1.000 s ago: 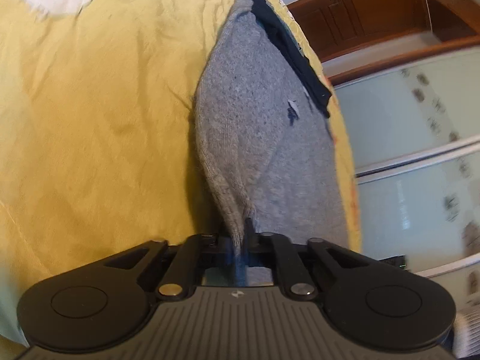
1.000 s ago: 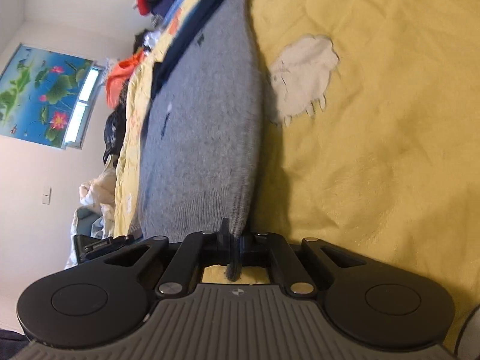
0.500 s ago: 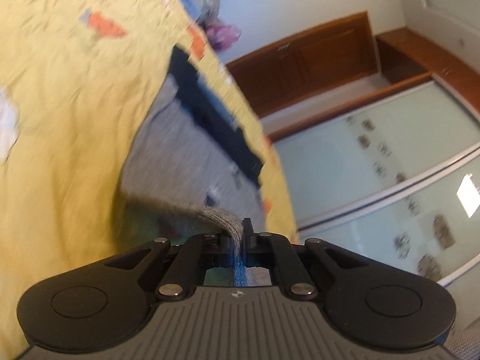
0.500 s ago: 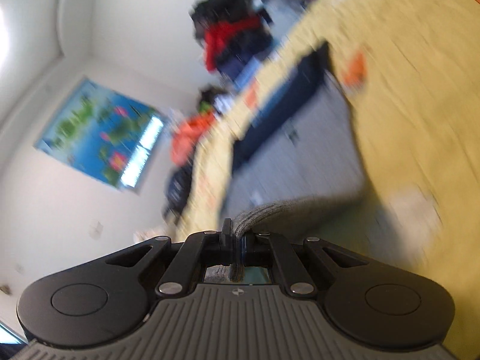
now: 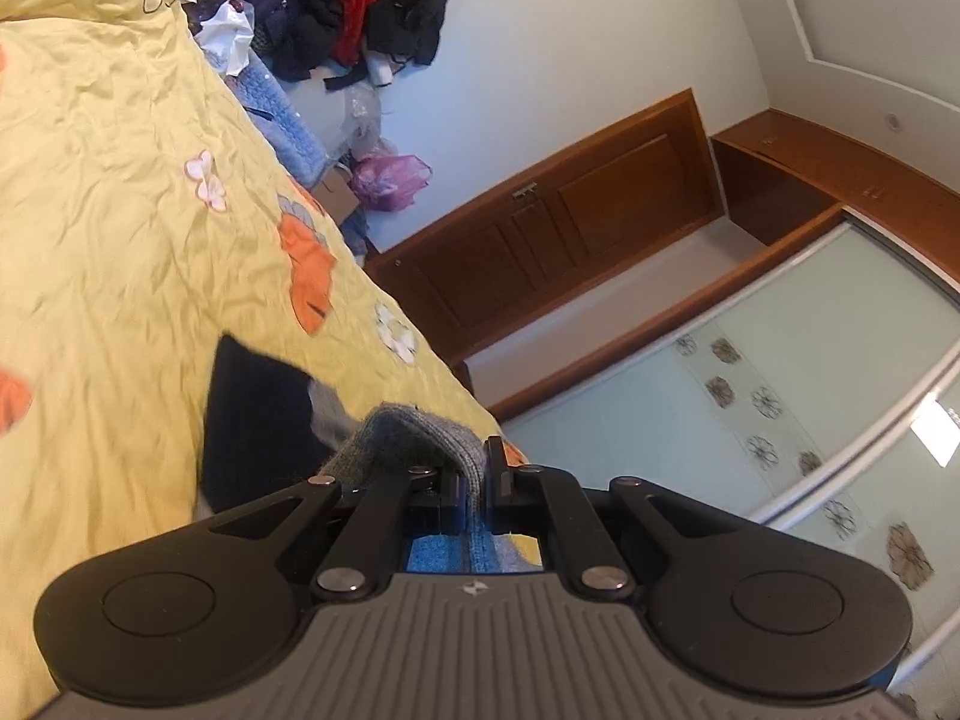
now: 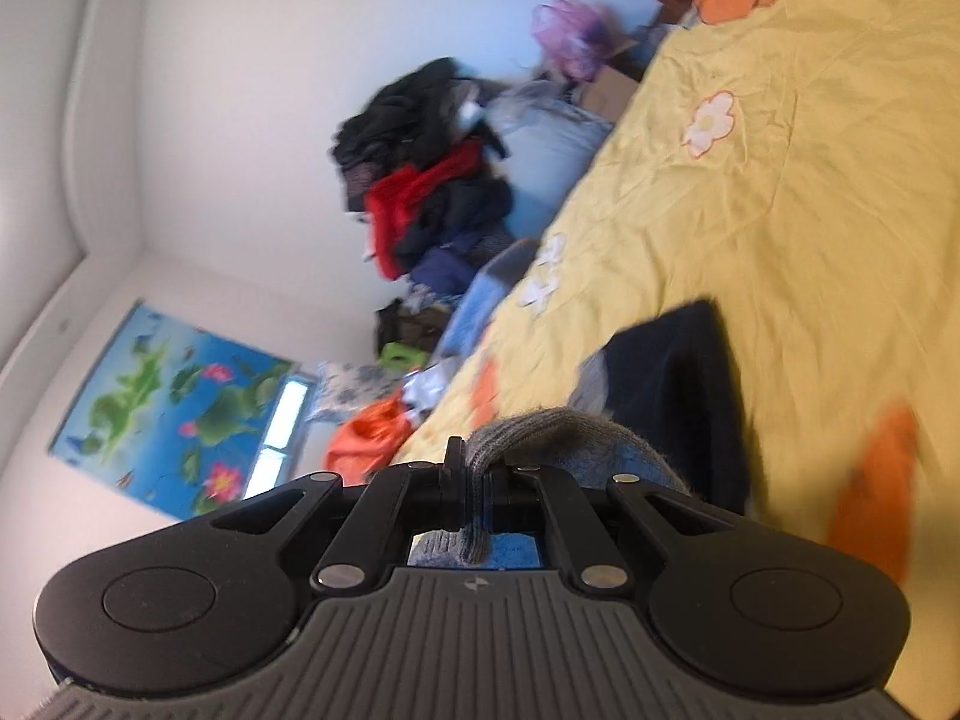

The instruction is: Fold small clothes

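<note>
A small grey knitted garment (image 5: 414,429) with a dark navy band (image 5: 258,420) lies on a yellow bedsheet (image 5: 120,210). My left gripper (image 5: 477,474) is shut on one corner of its grey hem, which humps up just ahead of the fingers. In the right wrist view the same grey garment (image 6: 540,426) curls over my right gripper (image 6: 474,480), which is shut on the other corner. The navy band (image 6: 678,372) lies flat on the sheet beyond. Most of the garment is hidden under the gripper bodies.
The sheet (image 6: 780,180) has orange and white flower patches. A heap of dark and red clothes (image 5: 354,0) sits past the bed's far end, also as the clothes pile (image 6: 432,180). A wooden door (image 5: 570,228) and glass wardrobe panels (image 5: 780,390) stand beside the bed.
Both grippers have carried the grey hem forward over the garment toward the navy band. The garment's long grey body has shrunk to a short hump, and the views have tipped up to the room.
</note>
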### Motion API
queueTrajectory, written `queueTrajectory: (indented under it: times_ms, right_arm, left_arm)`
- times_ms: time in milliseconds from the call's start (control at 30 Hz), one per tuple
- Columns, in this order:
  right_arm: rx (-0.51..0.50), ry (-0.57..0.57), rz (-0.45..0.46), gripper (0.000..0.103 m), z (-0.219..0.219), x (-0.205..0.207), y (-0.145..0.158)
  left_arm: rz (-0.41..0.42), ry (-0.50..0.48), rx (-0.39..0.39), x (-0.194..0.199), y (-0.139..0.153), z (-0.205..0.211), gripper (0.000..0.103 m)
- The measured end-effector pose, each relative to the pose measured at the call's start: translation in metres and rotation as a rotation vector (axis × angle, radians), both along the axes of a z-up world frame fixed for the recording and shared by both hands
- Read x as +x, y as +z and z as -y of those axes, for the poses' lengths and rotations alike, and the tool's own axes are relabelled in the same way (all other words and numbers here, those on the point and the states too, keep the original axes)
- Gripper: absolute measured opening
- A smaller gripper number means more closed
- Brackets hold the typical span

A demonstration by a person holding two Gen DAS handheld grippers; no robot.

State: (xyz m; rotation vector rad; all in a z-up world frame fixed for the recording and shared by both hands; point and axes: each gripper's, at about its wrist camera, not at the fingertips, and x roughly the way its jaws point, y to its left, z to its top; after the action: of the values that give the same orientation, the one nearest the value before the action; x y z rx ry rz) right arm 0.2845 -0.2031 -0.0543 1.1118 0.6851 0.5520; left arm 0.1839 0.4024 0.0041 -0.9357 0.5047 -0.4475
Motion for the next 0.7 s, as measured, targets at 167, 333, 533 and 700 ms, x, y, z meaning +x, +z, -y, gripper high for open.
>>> queueTrajectory:
  times_ms: [167,333,533,700]
  right_arm:
    - [-0.027,-0.016,-0.063,0.010,-0.012,0.070,-0.034]
    - [-0.081,-0.008,-0.138,0.010,-0.027,0.116,-0.064]
    - [-0.073,-0.071,-0.216,0.056,-0.030,0.122,-0.078]
    - [-0.141,-0.074,-0.039,0.076,-0.026,0.066,-0.031]
  left_arm:
    - [-0.049,0.038,0.039,0.074,-0.027,-0.006,0.005]
    - [-0.131,0.059,0.062,0.119,-0.058,-0.015,0.005]
    - [-0.276,0.080,-0.004,0.148,-0.082,-0.030,0.042]
    - [-0.113,0.364,-0.034,0.086,-0.047,-0.059,0.097]
